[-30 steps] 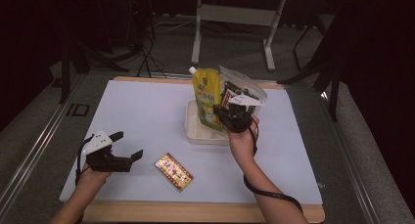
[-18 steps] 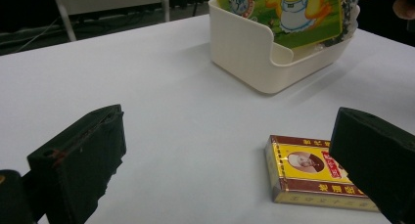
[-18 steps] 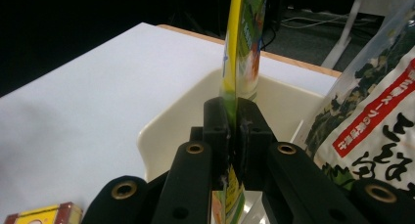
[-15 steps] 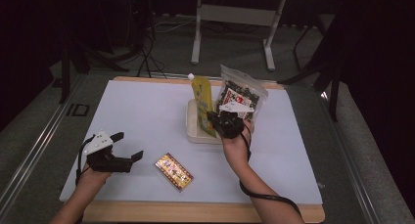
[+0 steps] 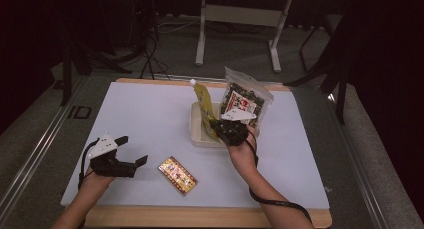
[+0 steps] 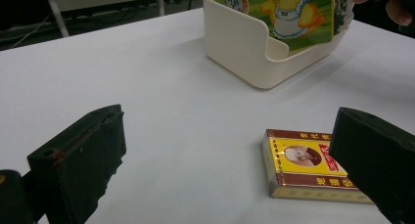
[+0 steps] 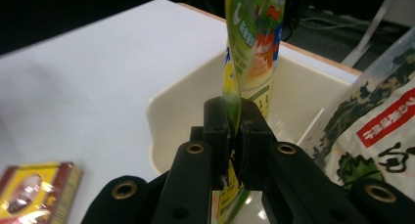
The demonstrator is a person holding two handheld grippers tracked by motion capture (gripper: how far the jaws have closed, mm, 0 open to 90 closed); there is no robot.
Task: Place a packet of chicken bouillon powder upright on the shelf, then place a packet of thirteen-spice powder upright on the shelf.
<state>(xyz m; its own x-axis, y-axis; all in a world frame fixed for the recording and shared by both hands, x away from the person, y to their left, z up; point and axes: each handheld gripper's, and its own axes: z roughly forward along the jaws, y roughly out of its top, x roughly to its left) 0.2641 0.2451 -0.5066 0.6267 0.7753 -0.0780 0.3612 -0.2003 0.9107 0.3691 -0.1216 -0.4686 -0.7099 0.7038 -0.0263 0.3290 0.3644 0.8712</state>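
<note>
Right gripper (image 7: 234, 136) jaws pinch the yellow pouch (image 7: 249, 43) over the cream bin (image 5: 197, 134); left gripper (image 5: 131, 151) jaws wide open, empty

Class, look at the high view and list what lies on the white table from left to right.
Left gripper → yellow and red box → cream tray, with the yellow-green pouch standing in it → right gripper, shut on that pouch → clear bag of dark snacks.

White table (image 5: 150, 114) with wooden edge. On it: cream bin (image 5: 200, 134) near middle, toward far edge; yellow-red packet (image 5: 177, 175) lying flat near front, well apart from bin.
</note>
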